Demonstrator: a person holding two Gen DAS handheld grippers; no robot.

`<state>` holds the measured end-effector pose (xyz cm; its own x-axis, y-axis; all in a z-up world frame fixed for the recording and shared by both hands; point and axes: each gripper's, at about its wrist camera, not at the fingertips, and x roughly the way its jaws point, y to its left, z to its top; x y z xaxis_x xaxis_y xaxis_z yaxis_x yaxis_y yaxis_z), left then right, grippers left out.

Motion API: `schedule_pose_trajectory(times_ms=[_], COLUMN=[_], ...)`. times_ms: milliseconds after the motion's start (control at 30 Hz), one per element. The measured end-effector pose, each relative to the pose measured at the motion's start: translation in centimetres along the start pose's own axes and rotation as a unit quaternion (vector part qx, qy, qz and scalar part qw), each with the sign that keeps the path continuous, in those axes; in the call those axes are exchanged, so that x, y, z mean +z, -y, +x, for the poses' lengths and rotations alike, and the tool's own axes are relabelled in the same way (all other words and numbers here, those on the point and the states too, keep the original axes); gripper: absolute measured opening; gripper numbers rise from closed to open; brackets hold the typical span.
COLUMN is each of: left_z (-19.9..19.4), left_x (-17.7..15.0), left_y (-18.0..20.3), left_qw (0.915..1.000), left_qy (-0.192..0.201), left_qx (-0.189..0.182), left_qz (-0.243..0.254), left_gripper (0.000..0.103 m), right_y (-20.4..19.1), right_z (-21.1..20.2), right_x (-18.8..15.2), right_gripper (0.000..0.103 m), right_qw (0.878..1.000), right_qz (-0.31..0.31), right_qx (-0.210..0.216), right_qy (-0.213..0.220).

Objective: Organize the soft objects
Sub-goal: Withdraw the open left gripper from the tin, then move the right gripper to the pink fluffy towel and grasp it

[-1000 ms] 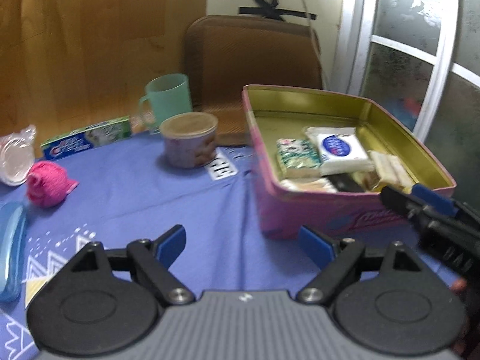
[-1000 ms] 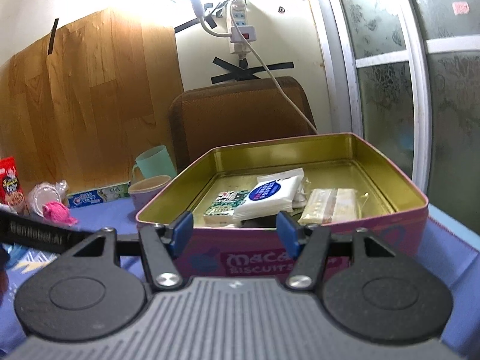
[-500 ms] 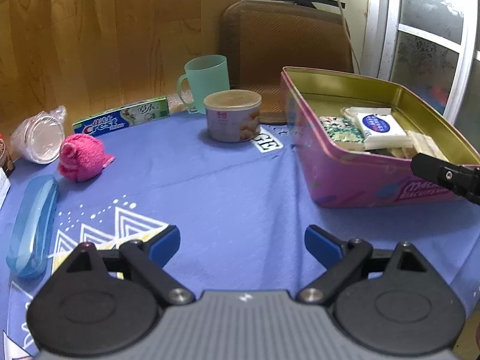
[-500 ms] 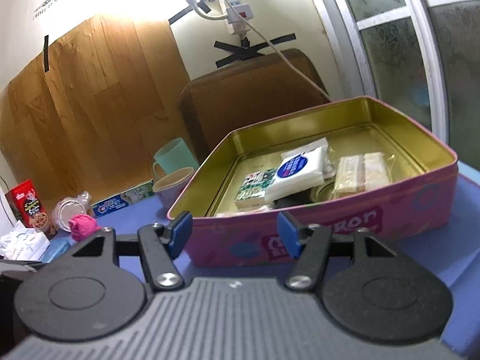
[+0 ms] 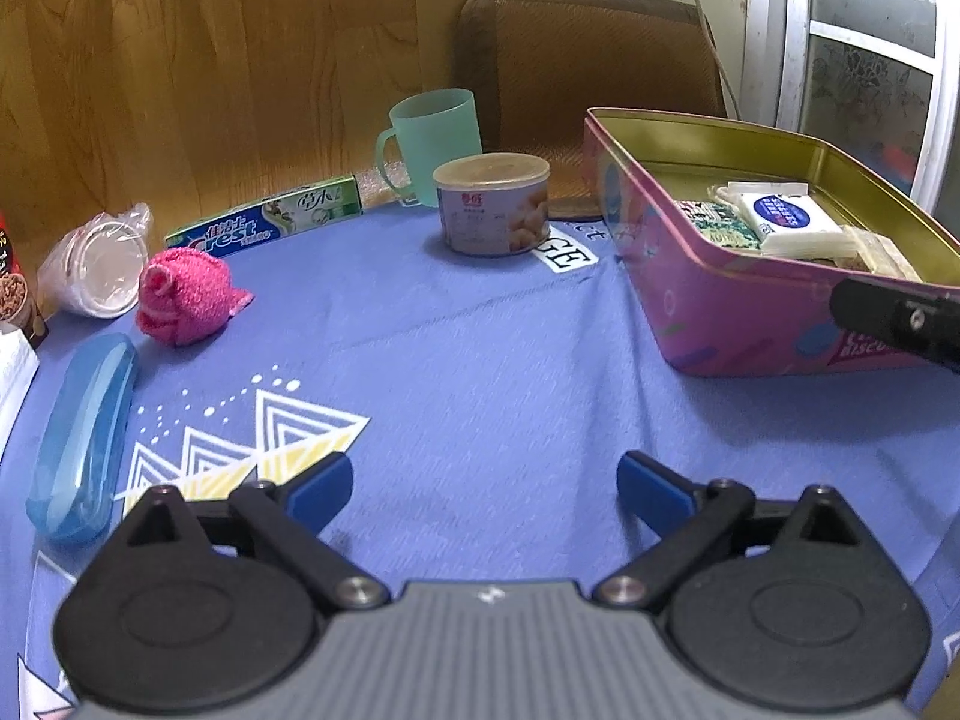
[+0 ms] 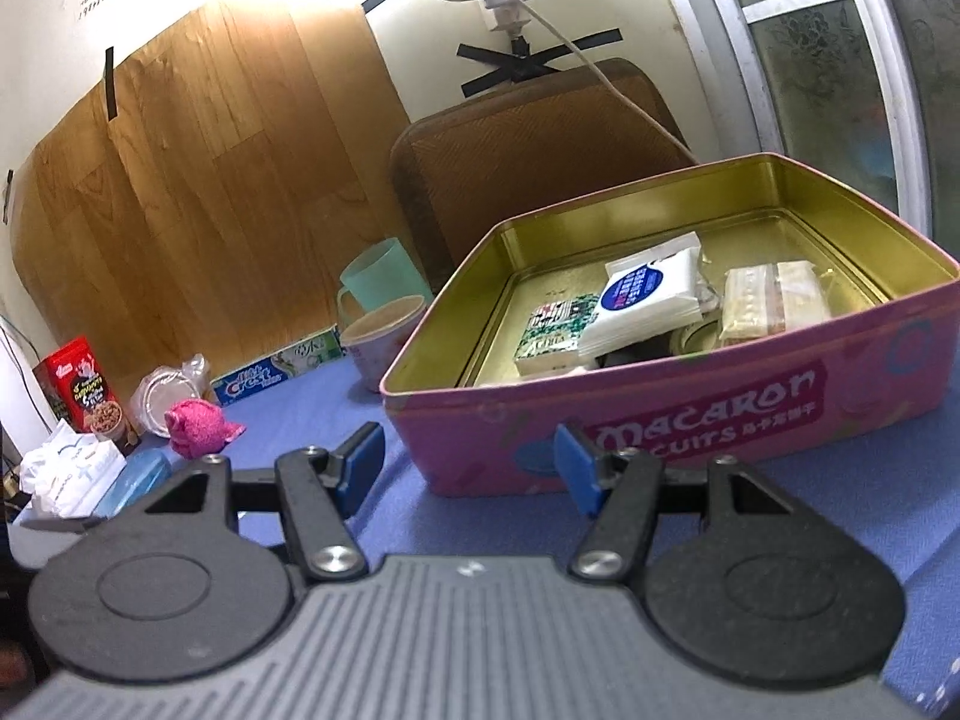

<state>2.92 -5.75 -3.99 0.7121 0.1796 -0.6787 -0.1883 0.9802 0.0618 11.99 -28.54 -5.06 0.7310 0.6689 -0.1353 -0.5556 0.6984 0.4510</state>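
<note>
On the bench covered by a blue patterned cloth (image 5: 480, 372), the left gripper (image 5: 483, 489) hangs over bare cloth near the front edge with its blue-tipped fingers (image 5: 318, 489) spread wide; its jaws have just been opening and nothing lies between them. The right gripper (image 6: 468, 459) is held in front of the pink rectangular biscuit tin (image 6: 690, 414), its fingers (image 6: 360, 459) parted and empty.

The fluffy pink rolled cloth (image 5: 183, 294) lies toward the bench's far left corner, just beside a clear plastic bag of white lids (image 5: 96, 267) and a blue-green toothpaste box (image 5: 267, 222) along the far edge. A translucent blue oblong case (image 5: 81, 435) lies along the left edge, nearer than the pink cloth.

The open tin sits at the right side of the bench and holds a white tissue pack with a blue label (image 6: 648, 294), a green patterned packet (image 6: 555, 327) and a pale wrapped bar (image 6: 771, 297). A mint-green plastic mug (image 5: 432, 141) and a short round can with a tan lid (image 5: 492, 204) stand near the far edge, left of the tin.
</note>
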Motion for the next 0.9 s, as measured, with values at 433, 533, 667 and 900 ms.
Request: schedule_pose_trajectory(times_ms=[433,533,667,900], left_z=[0.0,-0.1,0.0,-0.2], left_x=[-0.7,-1.0,-1.3,-1.9], left_y=[-2.3,-3.0,-4.1,-5.6], left_qw=[0.9998,0.9997,0.9994,0.9987], left_qy=[0.002,0.003,0.001,0.003], left_qx=[0.007,0.007,0.003,0.0], left_qz=[-0.017,-0.024,-0.036,-0.05], left_gripper=[0.101,0.102,0.103,0.103], right_y=[-1.3,-1.7,-2.3,-3.6], right_z=[0.4,0.5,0.7,1.2], right_x=[-0.4,-0.5,-0.7,-1.0], right_gripper=[0.065,0.065,0.065,0.065], right_qw=[1.0,1.0,1.0,0.999], right_qz=[-0.018,-0.02,-0.027,-0.039], right_qx=[0.003,0.004,0.007,0.012], right_qy=[-0.008,-0.011,-0.015,-0.024])
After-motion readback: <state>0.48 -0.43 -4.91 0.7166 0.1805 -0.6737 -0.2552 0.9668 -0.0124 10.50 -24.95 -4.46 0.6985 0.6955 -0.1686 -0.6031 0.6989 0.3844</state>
